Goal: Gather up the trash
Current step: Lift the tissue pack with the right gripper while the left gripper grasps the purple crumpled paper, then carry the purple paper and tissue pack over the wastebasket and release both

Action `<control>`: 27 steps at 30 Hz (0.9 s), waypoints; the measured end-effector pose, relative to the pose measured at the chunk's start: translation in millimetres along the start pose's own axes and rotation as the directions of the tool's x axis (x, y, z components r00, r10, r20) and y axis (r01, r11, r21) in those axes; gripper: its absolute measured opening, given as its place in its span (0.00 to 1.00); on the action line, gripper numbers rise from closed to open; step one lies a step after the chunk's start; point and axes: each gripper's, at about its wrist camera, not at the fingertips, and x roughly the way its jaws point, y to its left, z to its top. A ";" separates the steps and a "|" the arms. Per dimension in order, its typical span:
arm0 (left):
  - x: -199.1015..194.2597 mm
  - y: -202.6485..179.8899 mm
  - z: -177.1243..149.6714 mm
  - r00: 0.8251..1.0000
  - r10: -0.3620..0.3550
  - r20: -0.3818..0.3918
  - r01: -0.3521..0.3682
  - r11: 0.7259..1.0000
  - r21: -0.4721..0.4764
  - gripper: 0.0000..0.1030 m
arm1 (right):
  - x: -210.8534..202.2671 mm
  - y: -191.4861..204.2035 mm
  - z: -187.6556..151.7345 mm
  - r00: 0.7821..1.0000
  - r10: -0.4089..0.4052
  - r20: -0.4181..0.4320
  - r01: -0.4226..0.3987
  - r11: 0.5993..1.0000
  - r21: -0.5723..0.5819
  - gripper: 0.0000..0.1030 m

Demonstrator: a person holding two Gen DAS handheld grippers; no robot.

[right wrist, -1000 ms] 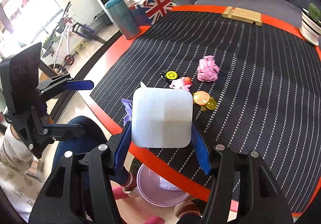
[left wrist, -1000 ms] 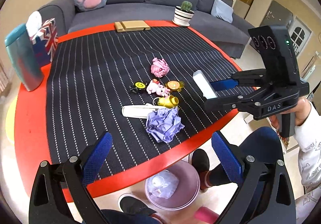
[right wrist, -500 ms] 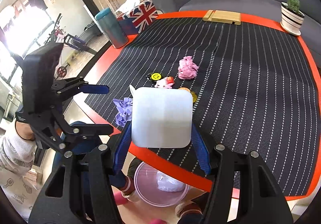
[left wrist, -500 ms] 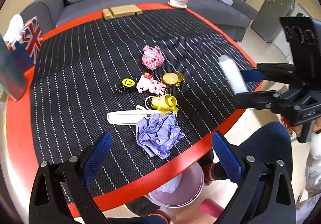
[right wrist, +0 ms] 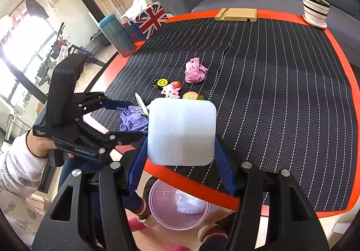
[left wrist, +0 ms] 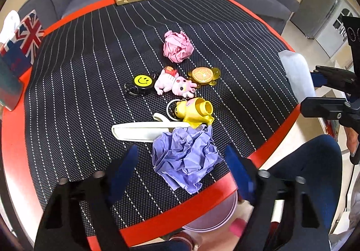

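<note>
A crumpled purple paper ball (left wrist: 185, 158) lies at the near edge of the striped mat, and my open left gripper (left wrist: 183, 168) has a finger on either side of it. A crumpled pink paper ball (left wrist: 177, 46) lies further back. My right gripper (right wrist: 181, 161) is shut on a white square box (right wrist: 181, 131), held over the table's near edge; the box also shows in the left wrist view (left wrist: 297, 76). A pink bin (right wrist: 177, 206) with white trash inside stands on the floor below. The purple ball (right wrist: 132, 117) also shows in the right wrist view.
Keychain toys sit mid-mat: a smiley badge (left wrist: 143, 81), a pink plush (left wrist: 174, 84), an orange turtle (left wrist: 203, 74), a yellow duck (left wrist: 194, 111), a white shoehorn (left wrist: 144, 130). A flag tissue box (right wrist: 146, 20), teal bottle (right wrist: 117, 36), wooden stand (right wrist: 236, 14) and cactus pot (right wrist: 315, 9) line the far edge.
My left gripper has moved forward and down until its open fingers flank the purple paper ball. My right gripper has drawn back to the right, still holding the white box.
</note>
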 end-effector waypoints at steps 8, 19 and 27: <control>-2.9 -2.5 -1.5 1.000 -0.003 0.012 0.003 1.000 0.014 0.39 | 0.9 -2.8 -1.0 1.000 -0.003 0.005 0.003 1.000 0.005 0.56; -34.4 -4.1 -10.5 0.997 -0.032 0.070 0.031 0.999 0.015 0.38 | -2.6 6.9 -0.5 1.000 -0.022 0.019 0.022 1.000 -0.011 0.56; -58.4 -9.1 -21.7 0.993 -0.057 0.103 0.054 0.998 0.031 0.38 | -9.3 23.7 -4.6 0.998 -0.064 0.011 0.064 0.997 -0.047 0.56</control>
